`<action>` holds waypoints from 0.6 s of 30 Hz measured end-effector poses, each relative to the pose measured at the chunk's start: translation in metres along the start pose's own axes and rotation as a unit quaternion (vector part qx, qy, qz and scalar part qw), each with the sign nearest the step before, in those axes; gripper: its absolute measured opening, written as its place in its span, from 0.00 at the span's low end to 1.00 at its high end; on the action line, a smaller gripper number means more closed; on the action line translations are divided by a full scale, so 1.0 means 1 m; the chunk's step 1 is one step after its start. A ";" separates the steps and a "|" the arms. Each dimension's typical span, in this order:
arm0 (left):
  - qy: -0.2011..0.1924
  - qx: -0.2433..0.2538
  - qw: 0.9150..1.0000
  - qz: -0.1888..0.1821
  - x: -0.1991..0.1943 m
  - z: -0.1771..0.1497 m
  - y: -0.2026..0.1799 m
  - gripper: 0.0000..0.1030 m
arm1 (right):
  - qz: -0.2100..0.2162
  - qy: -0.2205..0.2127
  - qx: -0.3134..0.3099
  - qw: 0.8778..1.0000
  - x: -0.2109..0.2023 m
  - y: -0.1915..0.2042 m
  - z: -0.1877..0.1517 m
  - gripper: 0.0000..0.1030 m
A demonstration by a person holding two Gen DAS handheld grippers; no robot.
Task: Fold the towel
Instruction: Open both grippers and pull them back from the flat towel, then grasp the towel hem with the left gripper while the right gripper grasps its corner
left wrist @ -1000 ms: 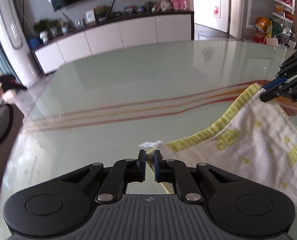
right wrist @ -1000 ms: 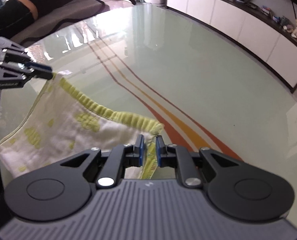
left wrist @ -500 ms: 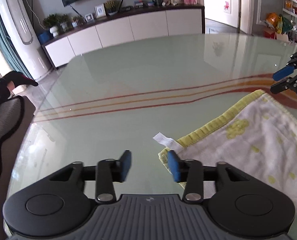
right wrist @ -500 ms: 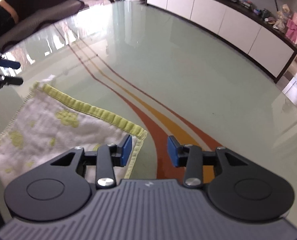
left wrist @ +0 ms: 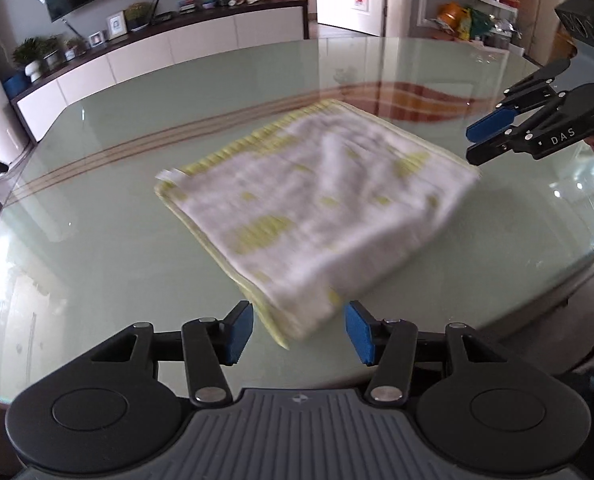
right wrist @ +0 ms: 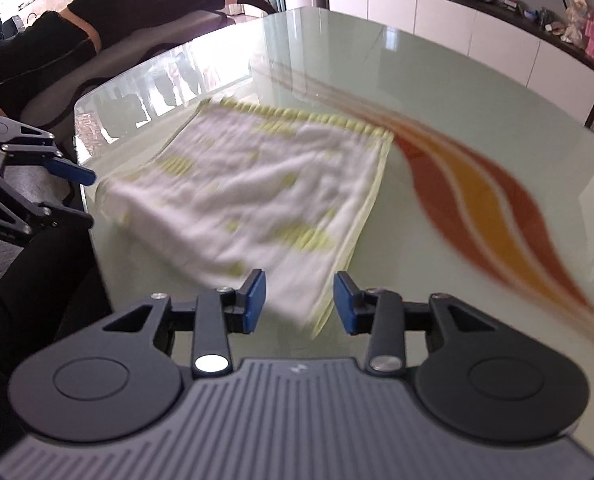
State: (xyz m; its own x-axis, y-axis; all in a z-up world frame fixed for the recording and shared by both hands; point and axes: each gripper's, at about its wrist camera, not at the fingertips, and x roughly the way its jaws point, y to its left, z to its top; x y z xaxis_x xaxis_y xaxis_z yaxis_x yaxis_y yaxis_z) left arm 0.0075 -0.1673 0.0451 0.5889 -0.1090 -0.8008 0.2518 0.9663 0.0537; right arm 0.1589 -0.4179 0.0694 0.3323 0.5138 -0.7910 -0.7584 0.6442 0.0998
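White-and-yellow terry towel (left wrist: 317, 216) lies flat on the glass table (left wrist: 137, 128), folded over on itself into a rough square, stacked yellow edges visible on the side nearest the left gripper (left wrist: 299, 332). A second ago both grippers were pinched shut on two far corners of the towel, one each; half a second ago the jaws had parted and the corners lay on the glass. Now both tools have pulled back, and the whole towel shows ahead of each camera.

Left gripper: jaws about half open, empty. Near corner of the towel sits just ahead of and between the blue pads (left wrist: 239, 332), not touching either as far as I can tell. The picture is motion-blurred there.

Right gripper (right wrist: 299, 304): jaws part open, a bit narrower than the left, empty. The towel's near corner reaches just ahead of the gap, with the left pad close to the cloth edge; no pinch visible. In the left view the right gripper hangs to the right of the towel, clear of it.

My read: this fold is laid down and released. Layers look roughly aligned, with a slight offset at the yellow borders. If another fold is wanted, the next step is to regrip the two near corners. Otherwise the task looks close to done.
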 end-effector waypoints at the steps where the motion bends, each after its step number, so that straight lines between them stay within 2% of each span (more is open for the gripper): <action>1: -0.001 -0.002 1.000 0.001 0.003 -0.003 -0.003 0.53 | -0.001 0.000 0.002 1.000 0.000 0.001 -0.002 0.35; 5: -0.021 -0.001 0.999 0.028 0.003 -0.007 -0.010 0.53 | -0.011 0.003 -0.034 0.999 0.001 0.014 -0.014 0.33; 7: -0.038 0.007 0.999 0.033 -0.005 -0.005 -0.012 0.53 | -0.004 -0.001 -0.045 0.999 -0.001 0.020 -0.013 0.33; 10: -0.059 0.030 0.998 0.022 -0.013 0.003 -0.014 0.53 | 0.010 -0.010 -0.044 0.999 -0.001 0.024 -0.008 0.33; 14: -0.043 0.061 0.997 -0.010 0.003 0.014 -0.021 0.53 | 0.016 -0.009 -0.032 0.999 0.012 0.022 0.000 0.33; 18: -0.006 0.057 0.998 -0.033 0.023 0.012 -0.020 0.52 | -0.002 0.017 -0.019 1.000 0.024 0.013 0.002 0.33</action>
State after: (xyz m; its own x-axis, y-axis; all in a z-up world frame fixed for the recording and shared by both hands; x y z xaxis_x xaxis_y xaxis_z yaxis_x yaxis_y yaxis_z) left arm 0.0256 -0.1921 0.0327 0.5777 -0.1752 -0.7972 0.3756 0.9242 0.0691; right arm 0.1579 -0.3964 0.0527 0.3166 0.4914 -0.8114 -0.7781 0.6238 0.0742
